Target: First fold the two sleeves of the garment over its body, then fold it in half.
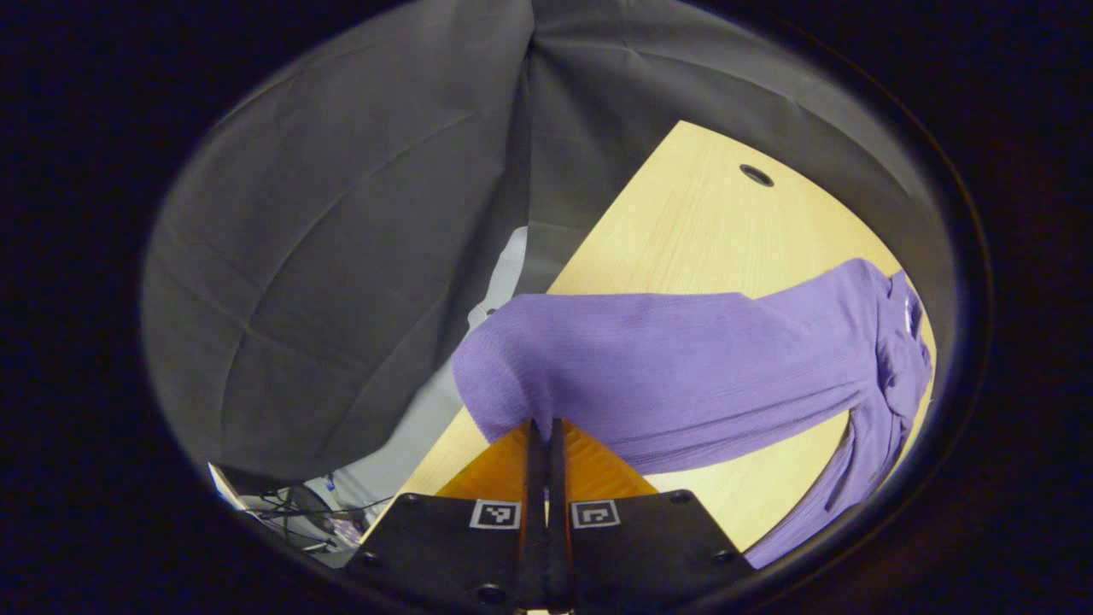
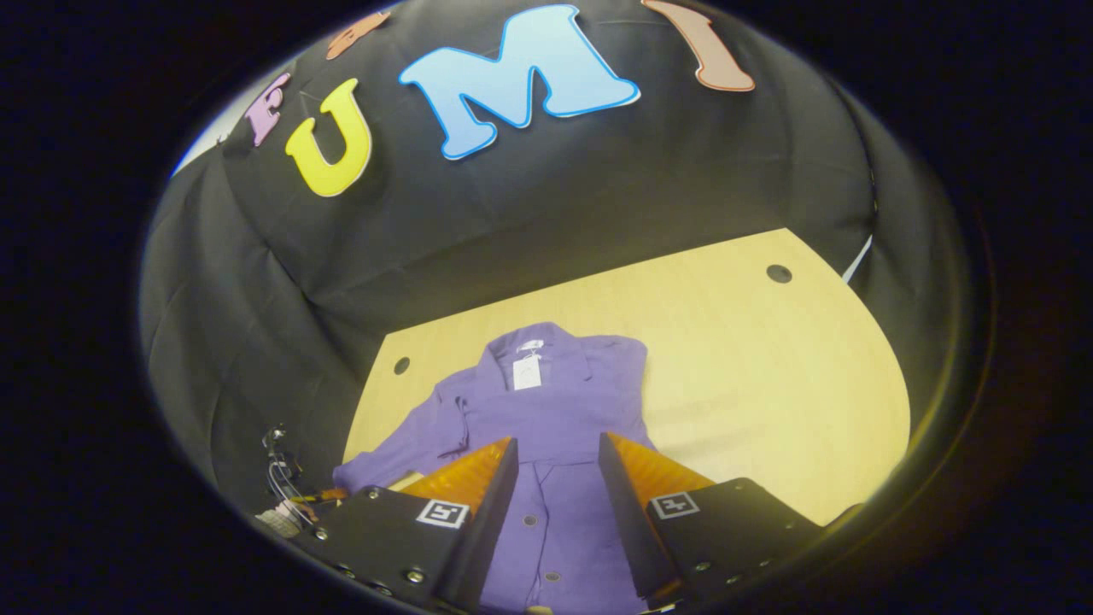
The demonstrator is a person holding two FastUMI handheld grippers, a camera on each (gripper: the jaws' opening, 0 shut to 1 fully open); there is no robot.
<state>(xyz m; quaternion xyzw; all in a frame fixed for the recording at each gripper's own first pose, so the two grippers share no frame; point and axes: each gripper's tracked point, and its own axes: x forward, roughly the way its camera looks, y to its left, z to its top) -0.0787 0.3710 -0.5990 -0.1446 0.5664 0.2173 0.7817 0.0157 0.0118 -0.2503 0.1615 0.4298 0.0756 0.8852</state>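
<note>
Fingers of the left gripper (image 1: 546, 427) are pressed together on a fold of purple cloth, the cuff end of a sleeve (image 1: 615, 367) of the shirt (image 1: 888, 342); the sleeve is lifted off the table (image 1: 683, 231) and stretches from the fingers toward the shirt body at the right of the left gripper view, where the collar area bunches near the table edge. Another strip of purple hangs lower right in that view; cannot tell which part it is. Right gripper (image 2: 557, 444) fingers stand wide apart, gripping nothing, hovering over the lower front of the shirt (image 2: 555, 401); whether the tips touch the cloth cannot be told. In the right gripper view the shirt lies flat on the table (image 2: 768, 384), collar away from the camera with a white tag (image 2: 527, 372) at the neck, button placket running down between the fingers. One sleeve (image 2: 401, 448) extends out to the left of the body in that view, toward the table edge. Table has round cable holes (image 2: 778, 273) near its far corners. Black cloth wall (image 2: 555, 188) behind. Cables (image 1: 299, 512) show off the table, lower left in the left gripper view.
</note>
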